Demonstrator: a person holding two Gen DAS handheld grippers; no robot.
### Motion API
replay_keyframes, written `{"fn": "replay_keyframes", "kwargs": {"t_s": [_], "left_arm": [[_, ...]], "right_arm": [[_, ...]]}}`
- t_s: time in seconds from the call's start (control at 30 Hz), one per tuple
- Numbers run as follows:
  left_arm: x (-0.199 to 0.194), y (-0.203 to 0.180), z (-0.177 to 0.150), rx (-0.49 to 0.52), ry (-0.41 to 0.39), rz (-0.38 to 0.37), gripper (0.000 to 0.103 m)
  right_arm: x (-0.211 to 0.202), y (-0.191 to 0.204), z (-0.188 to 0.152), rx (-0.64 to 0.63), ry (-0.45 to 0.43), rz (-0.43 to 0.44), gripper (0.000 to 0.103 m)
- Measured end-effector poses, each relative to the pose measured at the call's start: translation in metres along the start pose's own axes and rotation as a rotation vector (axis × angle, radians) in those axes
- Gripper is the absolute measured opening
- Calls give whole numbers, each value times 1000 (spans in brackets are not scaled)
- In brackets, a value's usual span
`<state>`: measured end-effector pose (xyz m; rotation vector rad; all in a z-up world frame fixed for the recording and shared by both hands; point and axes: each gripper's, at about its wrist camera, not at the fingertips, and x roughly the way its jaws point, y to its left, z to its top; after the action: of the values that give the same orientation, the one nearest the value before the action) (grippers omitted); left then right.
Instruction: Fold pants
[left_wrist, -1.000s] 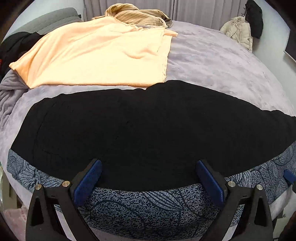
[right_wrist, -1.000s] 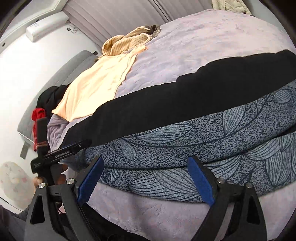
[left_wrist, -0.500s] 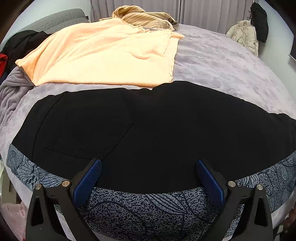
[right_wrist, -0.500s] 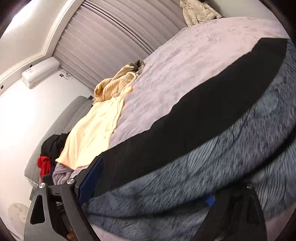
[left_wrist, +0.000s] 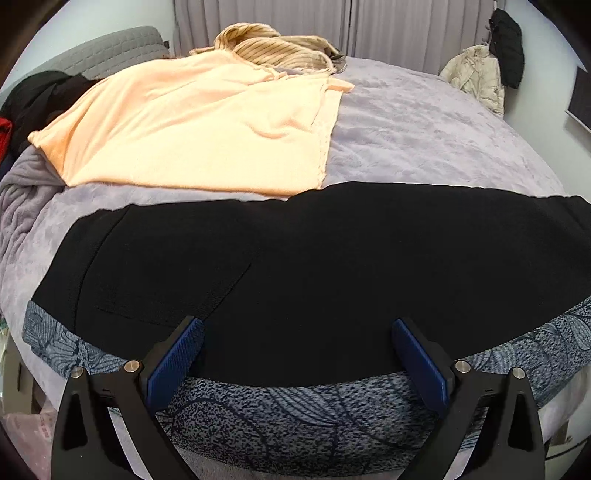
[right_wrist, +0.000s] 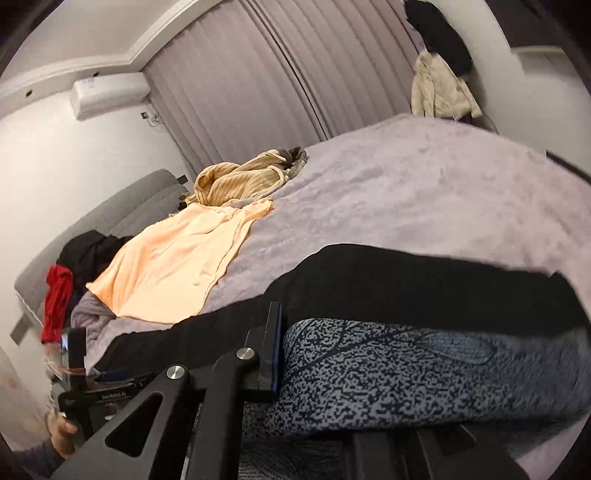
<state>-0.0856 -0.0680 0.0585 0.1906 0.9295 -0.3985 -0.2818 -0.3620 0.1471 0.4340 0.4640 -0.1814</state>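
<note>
Left tool (left_wrist: 297, 350) spread wide over the black, leaf-patterned fabric pants (left_wrist: 295, 266) at the bed's (left_wrist: 424, 122) near edge; right tool (right_wrist: 332, 373) clenched on them.

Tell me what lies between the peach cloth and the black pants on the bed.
In the left wrist view, only a narrow strip of the lavender bedspread separates the peach cloth from the black pants; toward the cloth's right corner they meet or nearly meet.

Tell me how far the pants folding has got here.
Done: black pants lie spread flat across the bed, no fold visible. In hand: the right tool appears clamped on the patterned fabric along the near edge; the left tool is open above the pants' near edge, gripping nothing. Left: every fold.
</note>
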Motion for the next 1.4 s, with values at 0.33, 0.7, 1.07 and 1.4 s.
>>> {"fn": "replay_keyframes", "kwargs": {"t_s": [0.33, 0.7, 1.07, 1.4], "left_arm": [[20, -17, -9, 94, 91, -57, 102], [11, -107, 13, 286, 59, -75, 102], [13, -181, -13, 638, -177, 285, 103], [-1, -47, -6, 394, -37, 442, 103]], "right_arm": [[7, -77, -73, 260, 233, -109, 33], [-19, -134, -34, 254, 23, -404, 81], [-13, -137, -37, -111, 154, -774, 33], [-18, -157, -27, -55, 131, -782, 85]]}}
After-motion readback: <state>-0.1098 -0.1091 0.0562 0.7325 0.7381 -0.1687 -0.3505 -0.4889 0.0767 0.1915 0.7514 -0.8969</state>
